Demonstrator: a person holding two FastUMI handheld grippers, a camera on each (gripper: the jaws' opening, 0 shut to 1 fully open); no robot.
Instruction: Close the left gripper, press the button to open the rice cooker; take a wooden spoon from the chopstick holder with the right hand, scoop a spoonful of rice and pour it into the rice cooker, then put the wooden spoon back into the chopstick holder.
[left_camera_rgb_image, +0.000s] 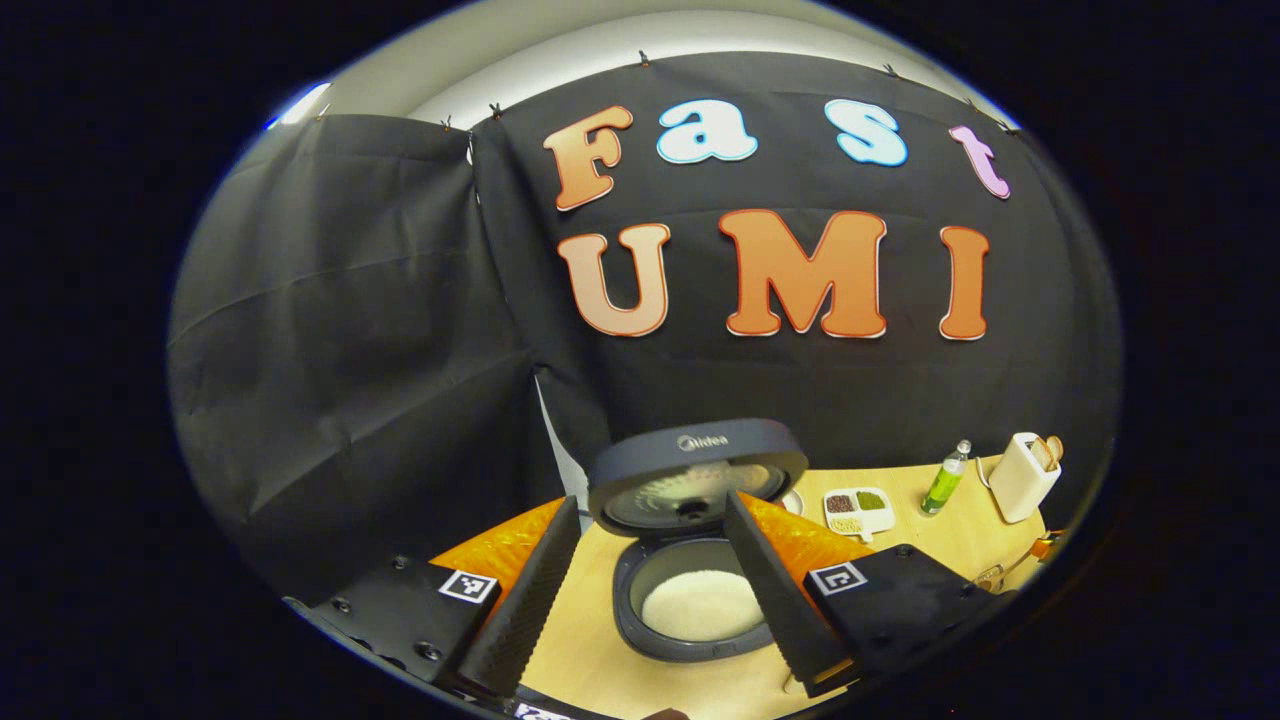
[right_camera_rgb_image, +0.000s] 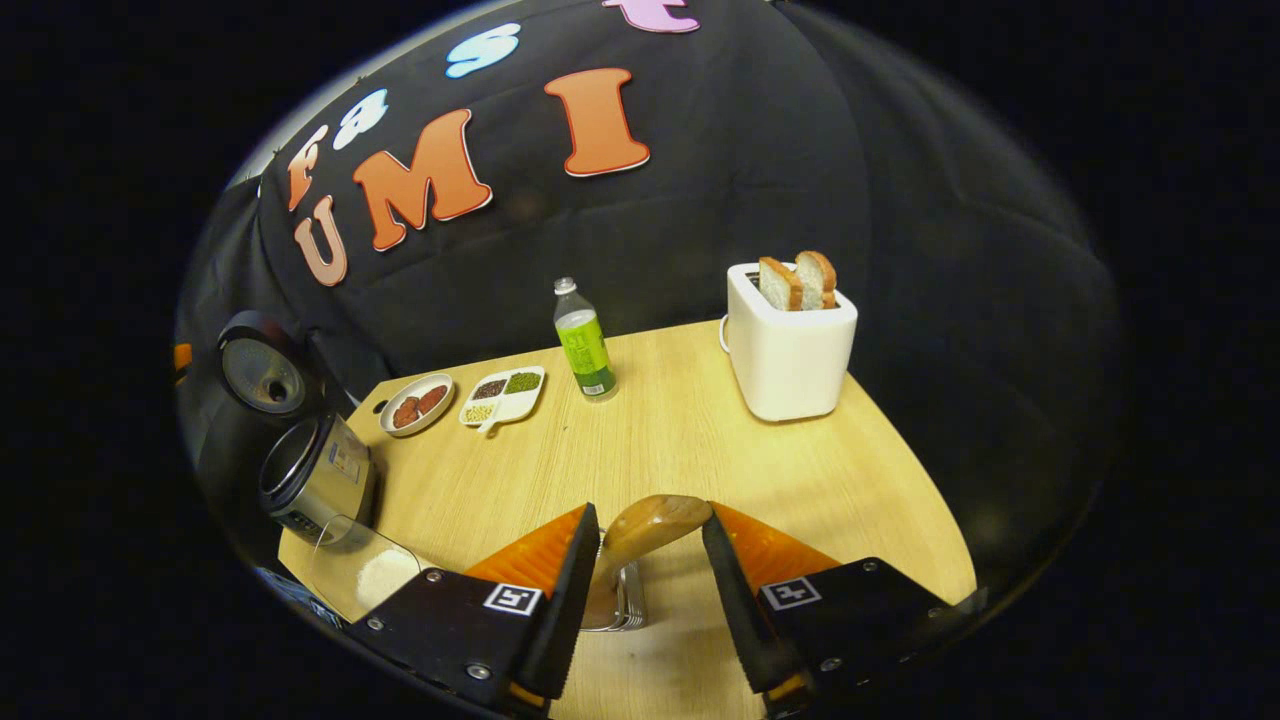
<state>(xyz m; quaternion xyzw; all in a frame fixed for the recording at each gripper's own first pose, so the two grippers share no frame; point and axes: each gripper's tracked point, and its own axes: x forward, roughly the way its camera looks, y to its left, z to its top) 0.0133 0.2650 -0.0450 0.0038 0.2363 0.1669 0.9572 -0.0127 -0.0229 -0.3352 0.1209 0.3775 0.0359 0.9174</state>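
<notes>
Left gripper view: the left hand-held gripper (left_camera_rgb_image: 650, 560) hangs wide open and empty over the rice cooker (left_camera_rgb_image: 695, 600), lid raised, white rice in the pot. Right gripper view: the right hand-held gripper (right_camera_rgb_image: 648, 565), jaws spread, flanks the wooden spoon (right_camera_rgb_image: 645, 530) standing in the chopstick holder (right_camera_rgb_image: 618, 600); no grip is evident. The rice cooker sits at 9 o'clock on the worktop (right_camera_rgb_image: 690, 440).

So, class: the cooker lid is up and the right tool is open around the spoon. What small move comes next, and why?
Probably shut the right tool on the spoon. The cooker lid is already open with rice inside, and the spoon's bowl sits between the open fingers, above the holder, not yet gripped.
</notes>
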